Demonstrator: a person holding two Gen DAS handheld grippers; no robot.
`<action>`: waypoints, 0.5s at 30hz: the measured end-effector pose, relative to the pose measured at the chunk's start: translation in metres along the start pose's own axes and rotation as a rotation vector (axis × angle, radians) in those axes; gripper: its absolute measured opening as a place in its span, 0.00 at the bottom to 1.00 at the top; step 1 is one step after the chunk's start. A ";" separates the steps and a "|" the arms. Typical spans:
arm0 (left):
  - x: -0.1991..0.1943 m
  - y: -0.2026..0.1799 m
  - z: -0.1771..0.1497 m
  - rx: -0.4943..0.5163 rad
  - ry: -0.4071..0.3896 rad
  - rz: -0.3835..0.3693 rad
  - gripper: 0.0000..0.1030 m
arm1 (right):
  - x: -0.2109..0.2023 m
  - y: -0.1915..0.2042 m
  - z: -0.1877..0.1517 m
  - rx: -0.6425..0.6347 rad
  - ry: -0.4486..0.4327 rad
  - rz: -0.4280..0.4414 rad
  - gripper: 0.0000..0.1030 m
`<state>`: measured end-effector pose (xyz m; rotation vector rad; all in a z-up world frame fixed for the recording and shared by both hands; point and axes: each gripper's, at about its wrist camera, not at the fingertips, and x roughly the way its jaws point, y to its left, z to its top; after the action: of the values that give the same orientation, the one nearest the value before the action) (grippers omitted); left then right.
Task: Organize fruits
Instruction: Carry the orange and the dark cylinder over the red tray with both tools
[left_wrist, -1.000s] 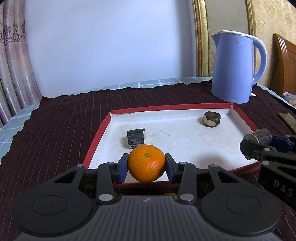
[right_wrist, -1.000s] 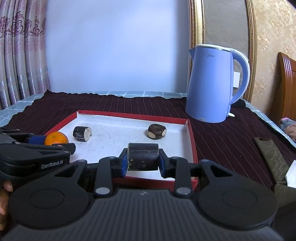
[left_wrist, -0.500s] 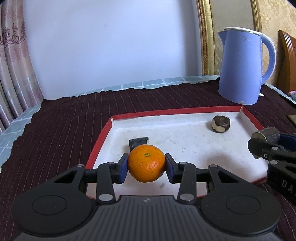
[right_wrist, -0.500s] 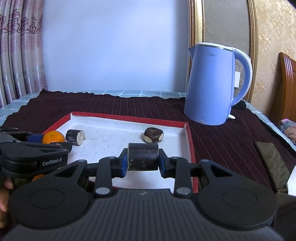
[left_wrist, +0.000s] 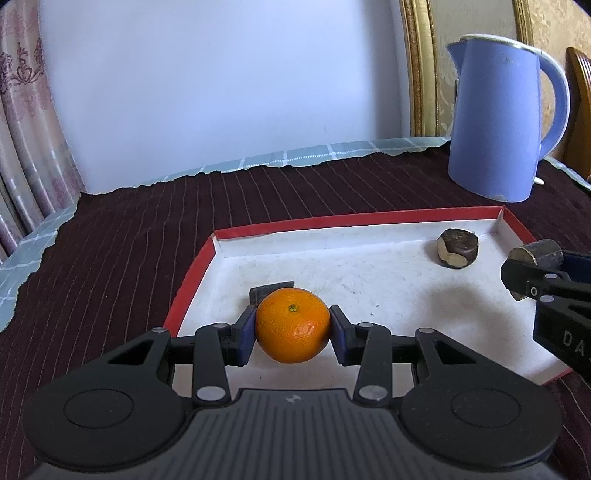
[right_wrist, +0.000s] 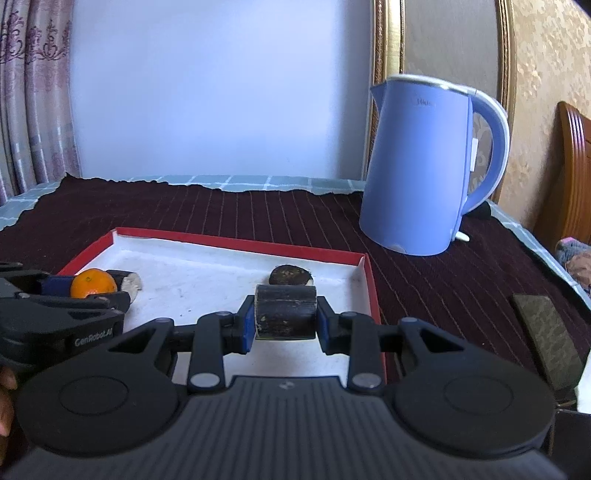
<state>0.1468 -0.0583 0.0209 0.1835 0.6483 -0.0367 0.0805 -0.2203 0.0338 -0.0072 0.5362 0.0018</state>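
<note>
A dark maroon striped cloth (left_wrist: 122, 258) covers the surface beneath both tongs, with a pale blue checked cloth (left_wrist: 314, 153) showing at its far edge. Ahead and to the right of both tongs stands a blue electric kettle (right_wrist: 417, 166), upright on the cloth, beyond the far right corner of the tray.

The shallow red-rimmed tray (left_wrist: 314, 223) with a white floor lies directly under and ahead of both tongs.

The left tongs (left_wrist: 292, 331) are clamped on a mandarin orange (left_wrist: 292, 330), blue pads pressing its two sides, stem end facing up, held above the near left part of the tray. The right tongs (right_wrist: 285, 317) grip a dark cut sugarcane segment (right_wrist: 285, 312) by its two ends, above the near right part of the tray.

Just beyond the orange, partly hidden by it, a second dark cane piece (left_wrist: 271, 290) lies on the tray floor. A third, shorter cane piece (left_wrist: 457, 247) with a pale cut face lies near the far right corner, just beyond the right tongs.
</note>
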 end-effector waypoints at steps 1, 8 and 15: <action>0.002 -0.001 0.001 0.003 0.003 0.000 0.39 | 0.003 -0.001 0.000 0.004 0.004 -0.003 0.29; 0.016 -0.008 0.009 0.027 0.028 -0.001 0.39 | 0.021 -0.008 0.002 0.013 0.030 -0.034 0.29; 0.023 -0.015 0.015 0.042 0.024 0.011 0.39 | 0.032 -0.015 -0.002 0.047 0.052 -0.047 0.29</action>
<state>0.1726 -0.0750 0.0166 0.2284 0.6704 -0.0375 0.1074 -0.2356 0.0159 0.0265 0.5876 -0.0572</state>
